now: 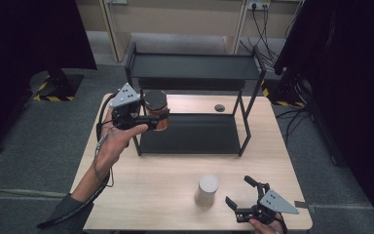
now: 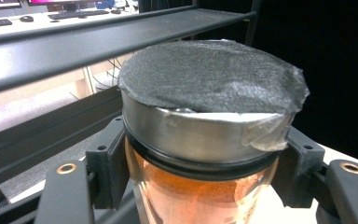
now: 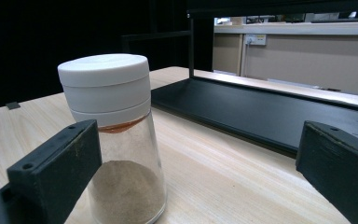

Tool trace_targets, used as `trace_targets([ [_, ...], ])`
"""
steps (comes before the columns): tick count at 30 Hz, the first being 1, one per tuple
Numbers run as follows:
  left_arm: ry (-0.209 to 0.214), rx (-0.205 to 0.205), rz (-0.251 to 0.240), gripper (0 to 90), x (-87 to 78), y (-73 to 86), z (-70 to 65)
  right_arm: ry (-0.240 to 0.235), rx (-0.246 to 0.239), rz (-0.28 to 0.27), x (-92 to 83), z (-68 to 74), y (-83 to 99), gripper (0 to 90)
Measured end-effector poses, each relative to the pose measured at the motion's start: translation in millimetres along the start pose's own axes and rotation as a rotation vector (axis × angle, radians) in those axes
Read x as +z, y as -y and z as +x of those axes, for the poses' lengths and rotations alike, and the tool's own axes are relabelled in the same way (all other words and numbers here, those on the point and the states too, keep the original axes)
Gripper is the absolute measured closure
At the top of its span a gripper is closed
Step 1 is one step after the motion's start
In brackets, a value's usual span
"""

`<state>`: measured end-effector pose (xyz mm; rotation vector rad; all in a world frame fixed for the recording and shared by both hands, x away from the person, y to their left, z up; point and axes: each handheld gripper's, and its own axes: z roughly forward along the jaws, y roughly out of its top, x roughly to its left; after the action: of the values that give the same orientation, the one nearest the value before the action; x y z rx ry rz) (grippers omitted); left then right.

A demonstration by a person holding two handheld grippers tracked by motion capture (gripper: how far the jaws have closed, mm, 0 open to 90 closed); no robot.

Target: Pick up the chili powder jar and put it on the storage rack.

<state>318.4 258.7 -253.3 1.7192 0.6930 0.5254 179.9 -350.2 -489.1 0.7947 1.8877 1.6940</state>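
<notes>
Altogether two jars, one orange jar (image 1: 156,110) held in left gripper (image 1: 152,119), one white-lidded jar (image 1: 207,190) standing

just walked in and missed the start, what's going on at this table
A person works with a gripper in each hand. The left gripper is clamped on a glass jar of orange powder with a dark lid, held in the air at the left end of the black two-tier shelf. The right gripper sits open near the table's front edge, its jaws pointing at a white-lidded shaker that stands untouched on the wooden table.
</notes>
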Motion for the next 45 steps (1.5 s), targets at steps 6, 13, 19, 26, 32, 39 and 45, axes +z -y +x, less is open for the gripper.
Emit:
trace_targets([
  [6, -0.003, 0.0, -0.002, 31.8, -0.9, -12.6, 1.6, -0.001, 0.002, 0.001, 0.1, -0.3, 0.1, 0.4],
  [13, -0.011, 0.008, 0.001, 31.8, -1.3, -26.2, 2.0, -0.002, 0.003, 0.002, 0.3, -0.4, 0.1, 0.4],
  [19, -0.027, 0.018, 0.003, 31.8, -1.2, -44.2, 1.0, -0.003, 0.001, 0.002, 0.2, -0.3, 0.0, 0.4],
  [26, -0.053, 0.022, 0.005, 31.8, 1.0, -63.1, 1.5, -0.004, 0.003, 0.001, 0.1, -0.6, 0.1, 0.4],
  [32, -0.07, 0.027, 0.013, 31.8, 4.8, -77.3, 2.2, -0.004, 0.004, 0.003, 0.2, -1.0, 0.2, 0.4],
  [39, -0.093, 0.025, 0.018, 31.8, 8.7, -87.2, 5.8, -0.005, 0.006, 0.003, 0.2, -1.2, 0.3, 0.4],
  [45, -0.134, 0.007, 0.012, 31.8, 16.5, -96.5, 10.5, -0.005, 0.006, 0.003, 0.3, -1.7, 0.5, 0.4],
])
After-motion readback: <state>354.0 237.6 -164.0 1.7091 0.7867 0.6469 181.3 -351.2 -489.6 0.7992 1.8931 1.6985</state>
